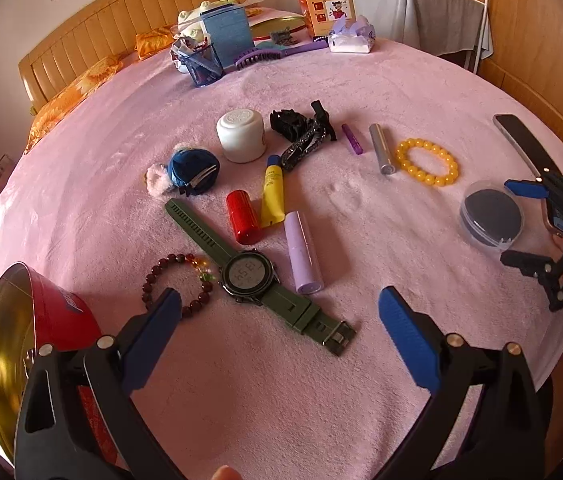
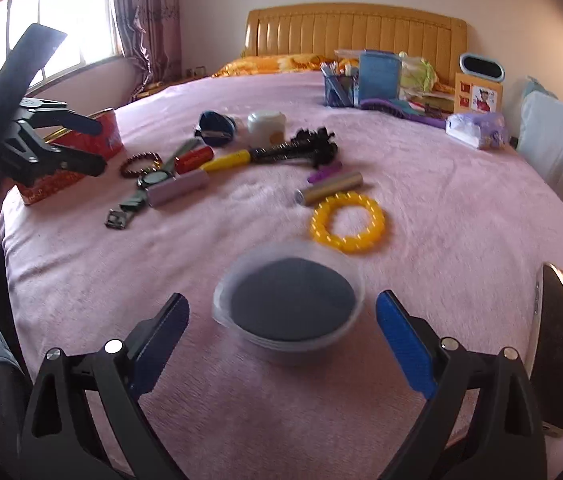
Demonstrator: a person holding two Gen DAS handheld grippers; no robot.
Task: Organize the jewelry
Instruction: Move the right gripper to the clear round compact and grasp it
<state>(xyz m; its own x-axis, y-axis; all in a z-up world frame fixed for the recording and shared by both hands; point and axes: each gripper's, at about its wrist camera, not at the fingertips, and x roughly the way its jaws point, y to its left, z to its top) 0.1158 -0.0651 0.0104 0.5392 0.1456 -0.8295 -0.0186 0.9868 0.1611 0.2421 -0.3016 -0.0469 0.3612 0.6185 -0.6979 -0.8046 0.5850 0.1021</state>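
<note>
On the pink bedspread lie a green digital watch, a dark red bead bracelet and a yellow bead bracelet. My left gripper is open and empty, just short of the watch and dark bracelet. A red tin with a gold inside stands open at its left. My right gripper is open and empty, its fingers to either side of a clear round box with a dark pad. The yellow bracelet lies just beyond that box. The watch and tin show far left.
Tubes, lipsticks, a white jar, a blue pouch and black hair ties lie among the jewelry. A phone lies by the right gripper. Boxes, a brush and tissues crowd the far side by the headboard.
</note>
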